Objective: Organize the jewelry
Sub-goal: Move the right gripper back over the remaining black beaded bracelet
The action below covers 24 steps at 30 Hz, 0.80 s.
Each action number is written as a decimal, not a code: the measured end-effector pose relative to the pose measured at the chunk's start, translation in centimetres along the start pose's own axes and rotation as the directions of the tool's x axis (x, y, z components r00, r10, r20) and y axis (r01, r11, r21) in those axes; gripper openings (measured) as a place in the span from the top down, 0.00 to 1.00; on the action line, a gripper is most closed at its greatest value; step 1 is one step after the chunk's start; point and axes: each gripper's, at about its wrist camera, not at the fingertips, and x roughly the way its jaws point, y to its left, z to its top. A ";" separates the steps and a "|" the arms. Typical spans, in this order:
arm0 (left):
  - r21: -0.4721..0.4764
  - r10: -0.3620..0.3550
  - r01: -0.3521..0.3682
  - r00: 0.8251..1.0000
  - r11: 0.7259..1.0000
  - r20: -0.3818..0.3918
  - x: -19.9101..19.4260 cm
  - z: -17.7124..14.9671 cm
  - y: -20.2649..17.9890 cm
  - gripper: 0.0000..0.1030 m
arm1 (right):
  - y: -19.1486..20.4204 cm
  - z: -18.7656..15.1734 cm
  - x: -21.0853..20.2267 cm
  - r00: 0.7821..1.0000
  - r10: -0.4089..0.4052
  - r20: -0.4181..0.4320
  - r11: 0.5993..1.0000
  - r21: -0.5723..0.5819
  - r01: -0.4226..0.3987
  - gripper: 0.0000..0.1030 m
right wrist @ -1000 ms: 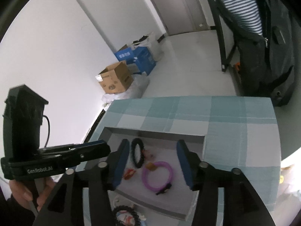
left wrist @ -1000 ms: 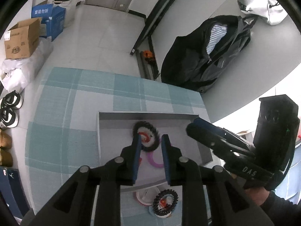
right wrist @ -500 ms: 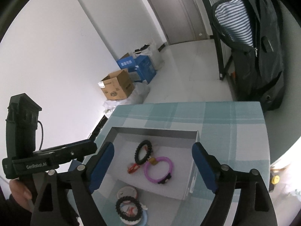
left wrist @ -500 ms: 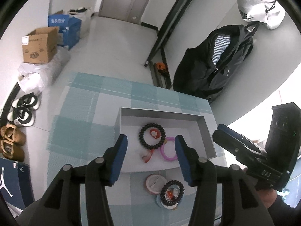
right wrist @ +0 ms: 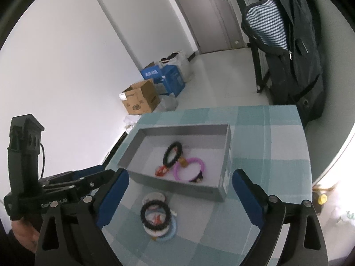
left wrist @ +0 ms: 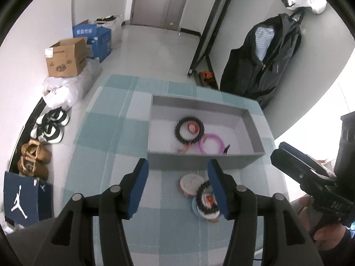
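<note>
A grey open box (left wrist: 253,130) (right wrist: 224,155) stands on the checked cloth. Inside lie a black bead bracelet (left wrist: 189,129) (right wrist: 172,153), a purple ring (left wrist: 212,146) (right wrist: 189,169) and a small red charm (right wrist: 161,170). In front of the box a second black bracelet (left wrist: 205,197) (right wrist: 155,217) rests on a small stack of round discs (left wrist: 191,182). My left gripper (left wrist: 177,166) hovers before the box, its jaws opening, nothing between them. My right gripper (right wrist: 180,177) is further to the right, jaws opening wide and empty. Each gripper shows in the other's view, right gripper (left wrist: 299,170), left gripper (right wrist: 88,179).
The teal checked table (left wrist: 115,133) ends close behind the box. On the floor stand cardboard and blue boxes (left wrist: 66,59), shoes (left wrist: 48,126) and a blue bag. A dark jacket (left wrist: 264,62) hangs beyond the far right corner. A person's hand (left wrist: 326,237) holds the right gripper.
Both grippers have drawn back from over the box to the near side of it, and both pairs of jaws have widened. The jewellery in the box has stayed where it was.
</note>
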 end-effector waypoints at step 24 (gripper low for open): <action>-0.181 -0.102 0.109 0.994 0.978 0.047 -0.3 -4.1 4.8 0.20 | 4.1 -5.2 5.1 0.983 -0.051 -0.177 0.992 -0.123 0.029 0.07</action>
